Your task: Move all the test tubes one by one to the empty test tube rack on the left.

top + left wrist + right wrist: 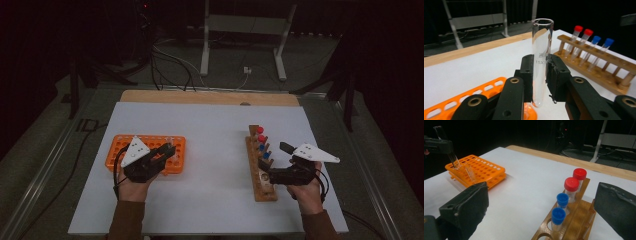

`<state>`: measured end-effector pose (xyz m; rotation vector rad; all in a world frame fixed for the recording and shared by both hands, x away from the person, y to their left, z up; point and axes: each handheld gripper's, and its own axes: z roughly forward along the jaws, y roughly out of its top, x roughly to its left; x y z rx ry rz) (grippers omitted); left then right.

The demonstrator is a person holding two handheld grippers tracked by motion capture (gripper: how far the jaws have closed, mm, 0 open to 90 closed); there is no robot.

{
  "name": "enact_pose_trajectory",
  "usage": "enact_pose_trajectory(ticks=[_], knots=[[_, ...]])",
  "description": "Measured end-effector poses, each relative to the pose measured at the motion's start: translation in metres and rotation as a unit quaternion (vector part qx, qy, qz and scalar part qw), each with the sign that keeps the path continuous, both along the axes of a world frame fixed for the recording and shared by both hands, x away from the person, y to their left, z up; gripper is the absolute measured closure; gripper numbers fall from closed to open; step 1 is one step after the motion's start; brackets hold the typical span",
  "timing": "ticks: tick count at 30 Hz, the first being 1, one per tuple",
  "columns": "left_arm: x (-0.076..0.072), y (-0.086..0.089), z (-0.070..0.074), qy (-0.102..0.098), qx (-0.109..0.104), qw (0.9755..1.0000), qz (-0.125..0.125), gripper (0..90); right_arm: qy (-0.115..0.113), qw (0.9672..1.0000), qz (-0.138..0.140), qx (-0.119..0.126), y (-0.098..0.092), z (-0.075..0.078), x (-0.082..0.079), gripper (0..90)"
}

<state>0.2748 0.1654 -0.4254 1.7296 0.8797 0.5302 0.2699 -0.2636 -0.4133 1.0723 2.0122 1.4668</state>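
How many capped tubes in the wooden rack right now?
4. All stand in one row at the far end of the wooden rack: two red-capped tubes farthest out, then two blue-capped tubes nearer the right gripper. The near holes look empty.

Clear glass test tube, open mouth up, stands upright, pinched mid-body between black jaws, rounded bottom just above the orange rack.

A glass tube is showing printed marking on its wall in the left gripper view: "15X1", cut off by a pad, with a small line above it too faint to read. Nothing else is bearing legible text.
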Motion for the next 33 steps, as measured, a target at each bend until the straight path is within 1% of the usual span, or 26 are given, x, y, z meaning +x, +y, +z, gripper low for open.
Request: enact_pose_trajectory(ticks=[8,10,13,16,18,21,25,29,33], knots=[[0.004,0.004,-0.014,-0.009,0.019,0.9993,0.030,76.3,0.000,1.0000,-0.002,0.001,-0.002,0.000,0.000,0.2],[0.005,0.004,-0.017,-0.009,0.019,0.9991,0.037,76.3,-0.001,1.0000,-0.002,0.001,-0.002,0.000,0.000,0.2],[0.007,0.004,-0.023,-0.007,0.023,0.9986,0.048,76.3,-0.001,1.0000,-0.002,0.001,-0.002,0.000,0.000,0.2],[0.009,0.004,-0.031,0.003,0.025,0.9982,0.054,76.3,-0.001,1.0000,-0.002,0.000,-0.002,0.000,0.000,0.2],[0.011,0.003,-0.035,0.009,0.032,0.9979,0.057,76.3,-0.001,1.0000,-0.002,0.000,-0.002,0.000,0.000,0.2],[0.012,0.001,-0.039,0.012,0.034,0.9978,0.056,76.3,-0.001,1.0000,-0.002,-0.001,-0.002,0.000,-0.001,0.2],[0.012,-0.001,-0.043,0.017,0.047,0.9972,0.055,76.3,-0.001,1.0000,-0.001,-0.001,-0.002,-0.001,-0.001,0.2],[0.012,-0.001,-0.048,0.029,0.053,0.9967,0.055,76.3,-0.001,1.0000,-0.002,0.001,-0.003,0.000,-0.001,0.2],[0.010,-0.001,-0.052,0.040,0.071,0.9953,0.052,76.4,-0.002,1.0000,-0.003,0.001,-0.004,0.000,-0.002,0.2]])
